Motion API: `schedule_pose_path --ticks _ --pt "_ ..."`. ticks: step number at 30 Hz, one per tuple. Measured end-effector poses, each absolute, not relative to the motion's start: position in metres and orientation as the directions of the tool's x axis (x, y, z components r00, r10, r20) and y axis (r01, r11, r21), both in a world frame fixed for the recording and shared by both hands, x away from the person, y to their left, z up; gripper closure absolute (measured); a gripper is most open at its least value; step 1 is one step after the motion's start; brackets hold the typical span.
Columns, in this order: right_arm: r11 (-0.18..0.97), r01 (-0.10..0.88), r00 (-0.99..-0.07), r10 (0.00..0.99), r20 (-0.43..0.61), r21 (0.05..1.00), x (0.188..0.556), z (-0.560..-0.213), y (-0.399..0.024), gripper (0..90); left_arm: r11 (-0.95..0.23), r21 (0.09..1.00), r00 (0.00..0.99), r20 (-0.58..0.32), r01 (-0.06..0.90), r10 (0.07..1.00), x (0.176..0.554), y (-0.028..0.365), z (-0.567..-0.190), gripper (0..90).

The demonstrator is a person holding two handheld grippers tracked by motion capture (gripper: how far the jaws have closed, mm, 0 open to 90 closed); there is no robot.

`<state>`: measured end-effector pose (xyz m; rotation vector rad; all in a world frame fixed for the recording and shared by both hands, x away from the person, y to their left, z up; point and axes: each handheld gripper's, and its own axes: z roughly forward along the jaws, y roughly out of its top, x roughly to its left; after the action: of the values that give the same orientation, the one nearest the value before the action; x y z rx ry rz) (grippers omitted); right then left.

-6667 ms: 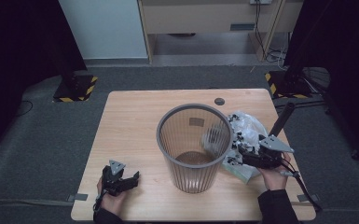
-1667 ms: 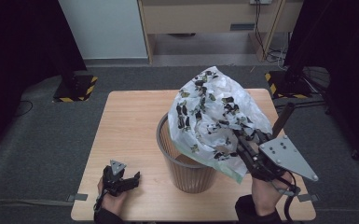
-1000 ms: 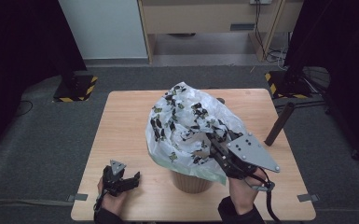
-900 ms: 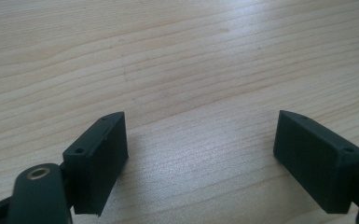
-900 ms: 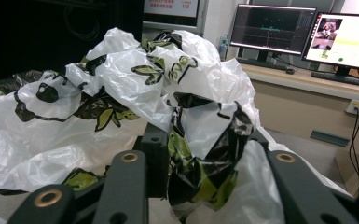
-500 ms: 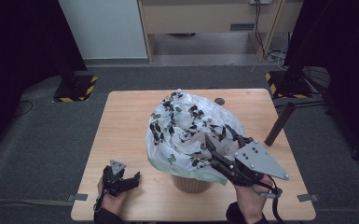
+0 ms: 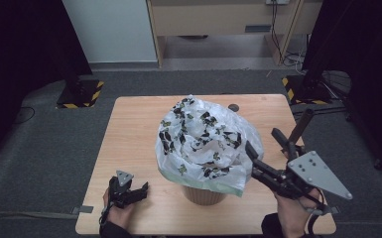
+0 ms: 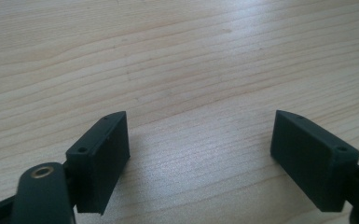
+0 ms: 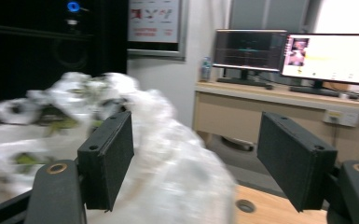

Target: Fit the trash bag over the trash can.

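Note:
A white plastic bag [image 7: 201, 141] printed with dark leaves lies puffed up over the top of a brown ribbed basket [image 7: 203, 194] at the table's middle front. My right gripper [image 7: 261, 140] is just right of the bag and points at it. Its jaws have just been opening and stand open, with no film pinched between them. In the right gripper view the bag [image 9: 51, 107] is blurred behind the left jaw of the gripper [image 9: 196, 168]. My left gripper [image 7: 141, 191] rests open on the wood at the front left, with bare table [image 8: 191, 70] between its jaws [image 8: 200, 154].
A black post [image 7: 301, 126] leans at the table's right edge, close to my right gripper. A small dark hole [image 7: 234, 107] sits in the tabletop behind the bag. A desk with monitors [image 9: 279, 51] stands beyond the table. Yellow-black striped bases [image 7: 79, 94] lie on the floor.
My right gripper has let go of the bag, opened, and drawn back to the right. The bag has settled lower over the basket. The left gripper has stayed put.

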<state>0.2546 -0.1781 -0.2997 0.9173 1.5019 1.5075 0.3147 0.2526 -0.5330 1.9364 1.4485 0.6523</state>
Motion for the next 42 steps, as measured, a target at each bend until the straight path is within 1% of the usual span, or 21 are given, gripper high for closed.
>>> schedule_pose_path --ticks 5,11,16,19,23,30,34,36,39,42 --pt "0.015 -0.048 -0.352 0.936 -0.031 0.999 0.262 -0.308 -0.204 26.6 -0.167 0.760 0.264 -0.005 0.628 0.965 0.313 0.256 -0.524 21.9" --pt "0.013 0.006 -0.283 0.959 -0.011 1.000 0.282 -0.330 -0.228 26.5 -0.117 0.806 0.257 -0.045 0.581 0.965 0.308 0.259 -0.502 26.7" --pt "0.016 0.029 -0.289 0.957 -0.006 0.999 0.296 -0.348 -0.232 26.2 -0.083 0.840 0.253 -0.066 0.536 0.965 0.305 0.258 -0.482 30.3" --pt "0.024 0.038 -0.291 0.957 -0.011 0.999 0.303 -0.354 -0.232 26.4 -0.077 0.853 0.256 -0.069 0.517 0.964 0.306 0.256 -0.469 34.1" --pt "0.030 0.051 -0.299 0.954 -0.013 0.998 0.310 -0.360 -0.231 26.4 -0.055 0.883 0.250 -0.071 0.467 0.966 0.305 0.252 -0.447 38.2" --pt "0.018 0.069 -0.307 0.952 0.004 0.997 0.316 -0.365 -0.233 26.3 -0.027 0.933 0.241 -0.065 0.360 0.968 0.302 0.245 -0.398 37.9" --pt "0.025 0.064 -0.308 0.951 -0.004 0.998 0.317 -0.365 -0.231 26.3 -0.002 0.952 0.241 -0.075 0.306 0.968 0.301 0.240 -0.373 37.2" --pt "0.033 0.062 -0.310 0.951 -0.012 0.998 0.318 -0.365 -0.229 26.4 -0.003 0.962 0.243 -0.066 0.275 0.968 0.300 0.235 -0.361 36.4" --pt "0.045 0.058 -0.311 0.950 -0.024 0.997 0.319 -0.365 -0.225 26.3 -0.022 0.969 0.256 -0.043 0.247 0.966 0.297 0.223 -0.347 35.9" --pt "0.049 0.057 -0.307 0.951 -0.029 0.997 0.320 -0.365 -0.223 26.3 -0.026 0.973 0.262 -0.036 0.231 0.965 0.296 0.218 -0.342 35.6"
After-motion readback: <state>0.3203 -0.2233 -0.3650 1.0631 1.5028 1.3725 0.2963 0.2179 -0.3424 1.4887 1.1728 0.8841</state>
